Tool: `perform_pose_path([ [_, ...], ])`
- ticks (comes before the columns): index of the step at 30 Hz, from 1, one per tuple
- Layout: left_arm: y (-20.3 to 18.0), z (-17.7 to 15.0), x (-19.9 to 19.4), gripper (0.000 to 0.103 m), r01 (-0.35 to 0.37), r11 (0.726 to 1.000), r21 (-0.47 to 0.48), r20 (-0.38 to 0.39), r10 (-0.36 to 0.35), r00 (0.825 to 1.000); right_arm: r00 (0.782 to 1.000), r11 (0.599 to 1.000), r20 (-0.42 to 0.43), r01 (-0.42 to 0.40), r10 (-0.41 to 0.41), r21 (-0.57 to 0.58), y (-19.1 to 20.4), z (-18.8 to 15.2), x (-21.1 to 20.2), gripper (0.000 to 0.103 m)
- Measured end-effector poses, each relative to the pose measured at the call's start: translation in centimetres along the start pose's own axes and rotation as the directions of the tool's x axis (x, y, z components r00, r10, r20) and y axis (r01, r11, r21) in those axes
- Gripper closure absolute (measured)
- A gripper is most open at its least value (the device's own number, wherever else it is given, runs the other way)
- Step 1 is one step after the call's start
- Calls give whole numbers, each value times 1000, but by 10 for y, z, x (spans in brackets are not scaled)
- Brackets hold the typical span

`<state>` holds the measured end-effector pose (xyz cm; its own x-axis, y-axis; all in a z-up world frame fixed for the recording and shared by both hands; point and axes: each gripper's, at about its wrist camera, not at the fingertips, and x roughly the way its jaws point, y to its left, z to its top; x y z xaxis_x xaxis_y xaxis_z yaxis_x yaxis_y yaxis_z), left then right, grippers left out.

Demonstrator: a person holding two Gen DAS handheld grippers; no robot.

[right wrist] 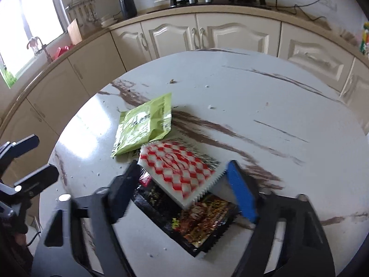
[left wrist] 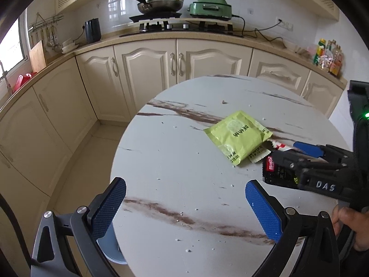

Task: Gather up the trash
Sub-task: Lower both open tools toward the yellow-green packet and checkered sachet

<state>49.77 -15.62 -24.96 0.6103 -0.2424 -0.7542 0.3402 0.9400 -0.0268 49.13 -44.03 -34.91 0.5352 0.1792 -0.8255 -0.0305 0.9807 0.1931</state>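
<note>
"DAS" stands on the right gripper (left wrist: pixel 286 153).

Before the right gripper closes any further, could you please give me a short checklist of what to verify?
1. Red-checked wrapper between the right gripper fingers: ok.
2. Black wrapper under it also between the fingers: ok.
3. Pads pressing on the wrappers: not ok, gaps show on both sides.
4. Green packet outside the fingers: ok, though its corner meets the checked wrapper.
5. Left gripper open, with nothing between its fingers: ok.
6. Bin for the trash: cannot tell, none in view.
</note>
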Motion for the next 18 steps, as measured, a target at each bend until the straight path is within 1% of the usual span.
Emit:
perform_pose_path([
  [2, -3, 2, 4, 1, 5, 1000, 11, -7, -5, 1000, 1000, 1000, 1, -6, 6, 9, -3, 1, -1, 38],
  [5, -9, 2, 7, 1, 11, 1000, 29, -10, -11, 1000, 1000, 1000, 5, 11, -11, 16, -6, 1, -2, 47],
  [7, -12, 5, 10, 1, 22, 999, 34, -17, -21, 1000, 1000, 1000, 12, 17, -17, 14, -7, 2, -4, 59],
  [10, -16, 2, 12, 1, 22, 999, 34, -22, -22, 1000, 1000, 1000, 10, 23, -23, -2, -6, 4, -4, 61],
  [12, -19, 4, 15, 1, 21, 999, 36, -26, -20, 999, 1000, 1000, 7, 27, -27, -13, -5, 6, -3, 74],
  [14, -22, 6, 20, 1, 19, 999, 43, -34, -18, 999, 999, 999, 0, 36, -36, -34, -5, 7, -2, 81],
  [15, -24, 7, 23, 1, 17, 999, 49, -38, -15, 999, 999, 998, -2, 38, -38, -41, -4, 8, -1, 88],
  [17, -24, 8, 27, 1, 14, 998, 56, -48, -11, 999, 999, 997, -16, 42, -43, -65, -2, 9, 1, 90],
  [18, -24, 9, 28, 1, 15, 998, 53, -49, -12, 999, 999, 996, -25, 46, -48, -77, -1, 10, 2, 88],
])
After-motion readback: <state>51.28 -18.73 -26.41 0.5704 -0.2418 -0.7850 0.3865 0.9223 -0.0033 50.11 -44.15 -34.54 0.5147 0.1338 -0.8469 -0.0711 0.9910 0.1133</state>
